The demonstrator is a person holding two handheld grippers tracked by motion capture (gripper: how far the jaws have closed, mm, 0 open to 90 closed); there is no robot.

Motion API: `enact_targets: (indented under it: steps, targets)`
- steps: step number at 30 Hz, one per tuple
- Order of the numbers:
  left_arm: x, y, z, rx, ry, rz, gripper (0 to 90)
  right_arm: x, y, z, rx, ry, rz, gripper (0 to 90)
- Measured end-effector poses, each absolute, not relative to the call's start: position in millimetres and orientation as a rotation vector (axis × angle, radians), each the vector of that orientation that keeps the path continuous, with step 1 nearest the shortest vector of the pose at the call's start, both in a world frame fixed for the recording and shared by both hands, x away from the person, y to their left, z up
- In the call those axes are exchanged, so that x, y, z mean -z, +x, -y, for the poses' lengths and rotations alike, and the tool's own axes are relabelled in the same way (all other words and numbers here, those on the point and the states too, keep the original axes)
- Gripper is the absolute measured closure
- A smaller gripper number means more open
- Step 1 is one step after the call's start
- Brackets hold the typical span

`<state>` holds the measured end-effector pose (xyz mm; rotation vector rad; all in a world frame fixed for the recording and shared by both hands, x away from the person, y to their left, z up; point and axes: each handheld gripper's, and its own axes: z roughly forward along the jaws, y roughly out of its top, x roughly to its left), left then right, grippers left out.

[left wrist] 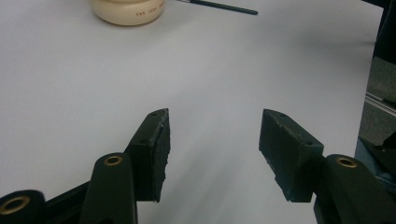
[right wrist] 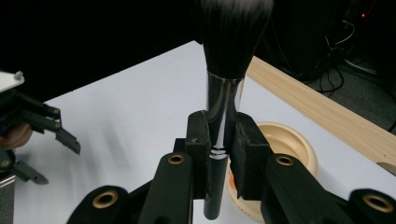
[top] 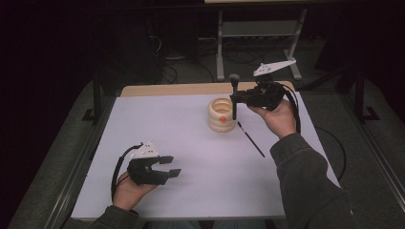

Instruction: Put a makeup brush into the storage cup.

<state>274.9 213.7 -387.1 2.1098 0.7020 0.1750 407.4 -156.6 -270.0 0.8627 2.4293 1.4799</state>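
The right gripper squeezes a big brush standing straight up. A cream pot sits at its 7 o'clock. The left gripper is part open, with nothing inside.

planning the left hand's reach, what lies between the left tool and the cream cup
Nothing: bare white table runs from the open left tool to the cream cup, as the high view and the left gripper view show.

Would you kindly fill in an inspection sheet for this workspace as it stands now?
Surface: white table top, wooden strip at its far edge.
Job's things: makeup brush upright, bristles up, above the cream ribbed holder.
Clutter: thin black brush lying beside the holder.
Grippers: right tongs shut on the makeup brush; left tongs open, nothing between them.
Cables: one trailing from each gripper.
Surroundings: dark floor, metal stand, loose wires.
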Motion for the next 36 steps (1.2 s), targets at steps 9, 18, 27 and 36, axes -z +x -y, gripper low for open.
enact_targets:
  steps: [9, 18, 27, 36]
  targets:
    - [387, 276, -215, -0.179, 2.113, -0.703, 42.0, 273, 427, 152, -1.486, 0.912, -2.409, 77.3]
    - [387, 277, -216, -0.181, 2.12, -0.687, 41.1, 274, 445, 146, -1.483, 0.962, -2.374, 77.3]
    - [387, 277, -214, -0.177, 2.118, -0.677, 41.0, 279, 462, 139, -1.48, 1.016, -2.352, 77.3]
    - [387, 277, -215, -0.172, 2.116, -0.682, 41.0, 290, 473, 136, -1.46, 1.074, -2.338, 77.3]
